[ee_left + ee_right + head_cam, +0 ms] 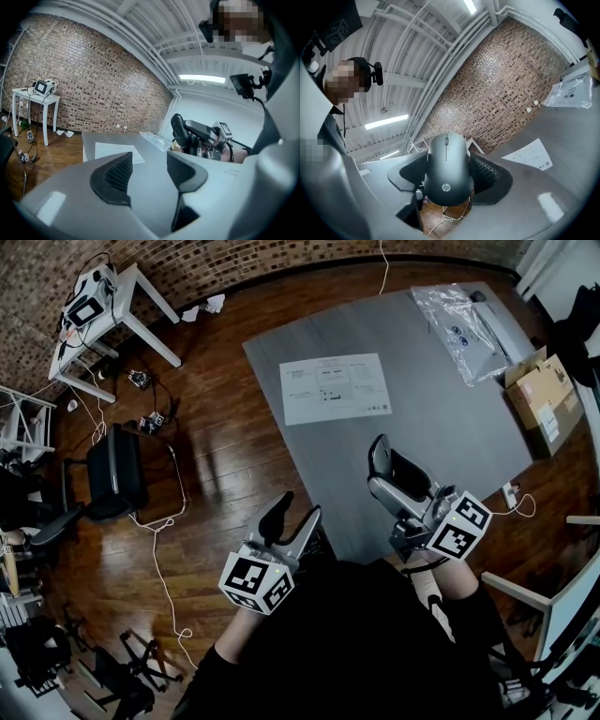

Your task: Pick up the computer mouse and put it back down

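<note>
Black matte HP computer mouse (446,161), gripped at both flanks between pads of right tongs (386,470), held in air above near edge of grey rectangular surface (450,418), left tongs (150,171) parted, empty, 1 white printed paper sheet (335,388) flat on surface.

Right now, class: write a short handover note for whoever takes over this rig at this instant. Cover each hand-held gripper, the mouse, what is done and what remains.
The right hand-held gripper is shut on the black rounded plastic computer mouse. It appears to be lifted clear, above the near edge of the grey rectangular table.
The left hand-held gripper is open and empty, beside the table's near-left edge.
Done: the pick-up.
Left: set the mouse back on the table, open the jaws and draw away.
</note>
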### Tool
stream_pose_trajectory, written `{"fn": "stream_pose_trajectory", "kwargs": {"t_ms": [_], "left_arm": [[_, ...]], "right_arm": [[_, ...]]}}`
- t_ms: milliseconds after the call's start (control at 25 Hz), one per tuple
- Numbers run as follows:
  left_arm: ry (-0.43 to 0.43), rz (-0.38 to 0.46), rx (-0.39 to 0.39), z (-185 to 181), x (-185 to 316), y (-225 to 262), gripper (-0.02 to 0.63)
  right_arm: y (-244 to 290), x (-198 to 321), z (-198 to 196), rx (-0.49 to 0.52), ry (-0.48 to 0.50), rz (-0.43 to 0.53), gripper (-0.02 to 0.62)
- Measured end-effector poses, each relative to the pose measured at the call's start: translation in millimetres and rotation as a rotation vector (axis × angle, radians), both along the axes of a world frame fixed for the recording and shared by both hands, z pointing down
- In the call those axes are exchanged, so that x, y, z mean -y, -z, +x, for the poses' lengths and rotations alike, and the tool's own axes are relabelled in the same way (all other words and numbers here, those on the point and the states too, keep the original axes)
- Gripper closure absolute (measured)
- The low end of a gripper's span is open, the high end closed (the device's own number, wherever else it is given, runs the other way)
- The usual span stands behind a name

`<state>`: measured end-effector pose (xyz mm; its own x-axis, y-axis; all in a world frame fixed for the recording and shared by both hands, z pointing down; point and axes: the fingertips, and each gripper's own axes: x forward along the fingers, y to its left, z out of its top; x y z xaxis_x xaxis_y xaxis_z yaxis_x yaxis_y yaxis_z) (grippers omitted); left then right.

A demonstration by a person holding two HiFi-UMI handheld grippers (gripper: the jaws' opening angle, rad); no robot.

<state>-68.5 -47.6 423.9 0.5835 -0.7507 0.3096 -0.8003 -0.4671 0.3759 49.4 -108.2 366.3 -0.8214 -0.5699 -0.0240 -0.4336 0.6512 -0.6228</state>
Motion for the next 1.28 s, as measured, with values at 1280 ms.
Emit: {"fn": "stream_pose_trajectory", "kwargs": {"t_ms": [1280], "left_arm": [[0.124, -0.102, -0.020, -61, -15, -32, 0.391]], "right_arm": [[-314, 94, 13, -1.037, -0.088, -0.341, 0.304]]}}
